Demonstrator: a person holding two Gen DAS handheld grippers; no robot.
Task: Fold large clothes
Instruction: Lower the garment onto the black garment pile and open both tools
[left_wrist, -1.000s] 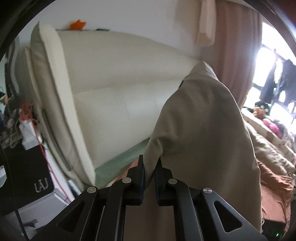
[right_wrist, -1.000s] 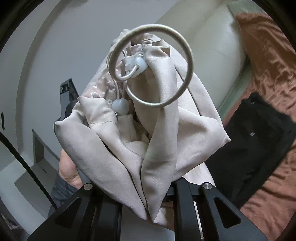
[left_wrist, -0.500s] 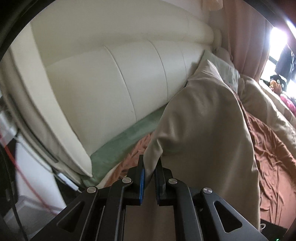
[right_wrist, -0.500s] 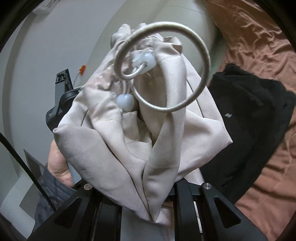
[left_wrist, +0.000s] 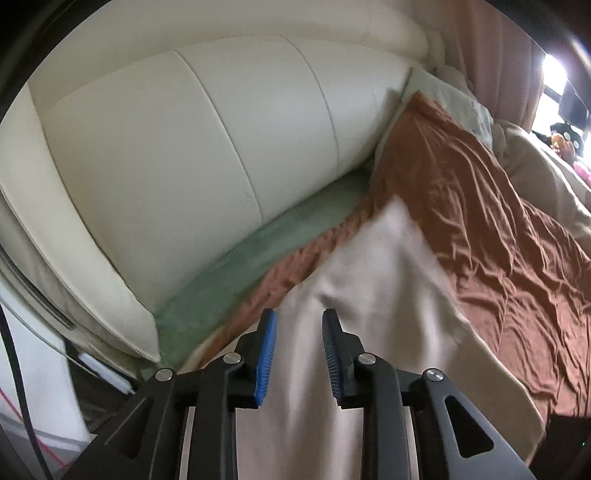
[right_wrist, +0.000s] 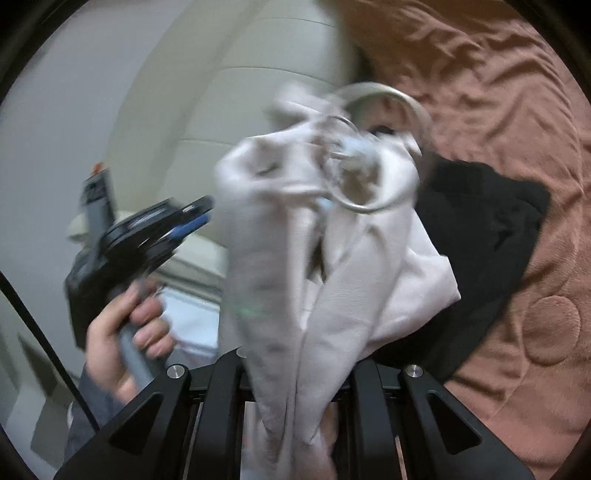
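Bedroom, with a rust-brown bedspread (left_wrist: 491, 236) across the bed. Nearest in the left wrist view: left gripper (left_wrist: 297, 352), blue pads (left_wrist: 266, 354) parting, jaws opening, beige cloth (left_wrist: 369, 295) lying loose between them and not pinched. Beyond, a green strip of sheet (left_wrist: 258, 254), then a cream padded headboard (left_wrist: 207, 147). Nearest in the right wrist view: right gripper (right_wrist: 295, 398), clamped tight on the bunched beige cloth, metal rings (right_wrist: 369, 158) at its top. Left of it, a hand (right_wrist: 125, 332) around the other gripper's handle. Farther right, a black garment (right_wrist: 476, 236) on the bedspread.
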